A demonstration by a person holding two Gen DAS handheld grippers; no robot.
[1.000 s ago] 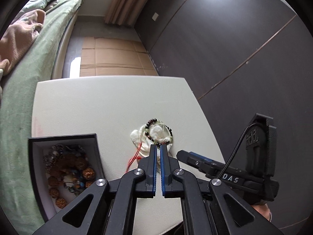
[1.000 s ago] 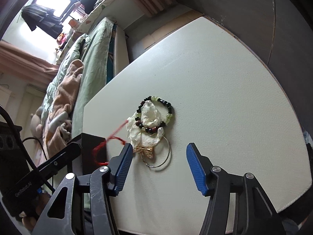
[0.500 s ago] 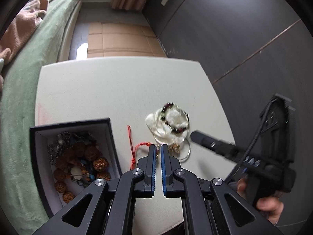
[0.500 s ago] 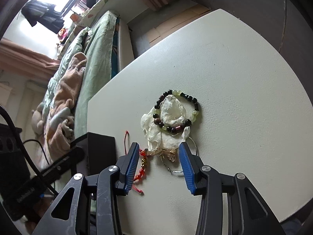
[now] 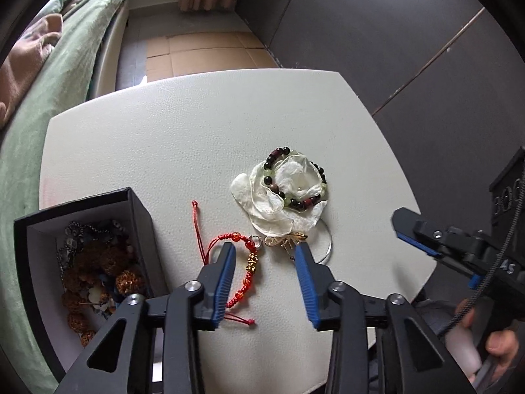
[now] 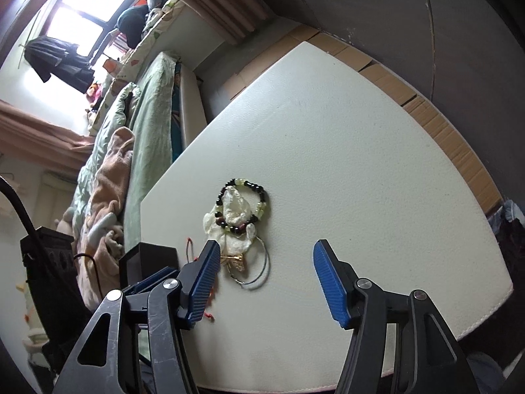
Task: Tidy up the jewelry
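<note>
A red cord bracelet [image 5: 250, 264] with gold beads lies on the white table [image 5: 164, 147] between the fingers of my left gripper [image 5: 265, 249], whose jaws are opening without touching it. Just beyond lie a gold charm [image 5: 285, 239], a thin silver hoop [image 5: 329, 243], and a white fabric pouch [image 5: 279, 207] with a dark and green beaded bracelet [image 5: 297, 202] on it. My right gripper [image 6: 266, 244] hovers over the hoop [image 6: 262, 272] and charm [image 6: 234, 262], jaws opening, gripping nothing. The beaded bracelet [image 6: 262, 197] and pouch [image 6: 234, 211] lie further out.
A black box [image 5: 75, 202] holding several bead bracelets stands at the table's near left; it shows as a dark block [image 6: 147, 259] in the right wrist view. A bed with green covers [image 5: 65, 65] runs along the left. A person's hand [image 5: 498, 344] holds the right gripper.
My left jaws went from shut to parted, and the red bracelet now lies flat on the table. The left hand sank nearer the table. My right jaws narrowed, then widened and drew away right.
</note>
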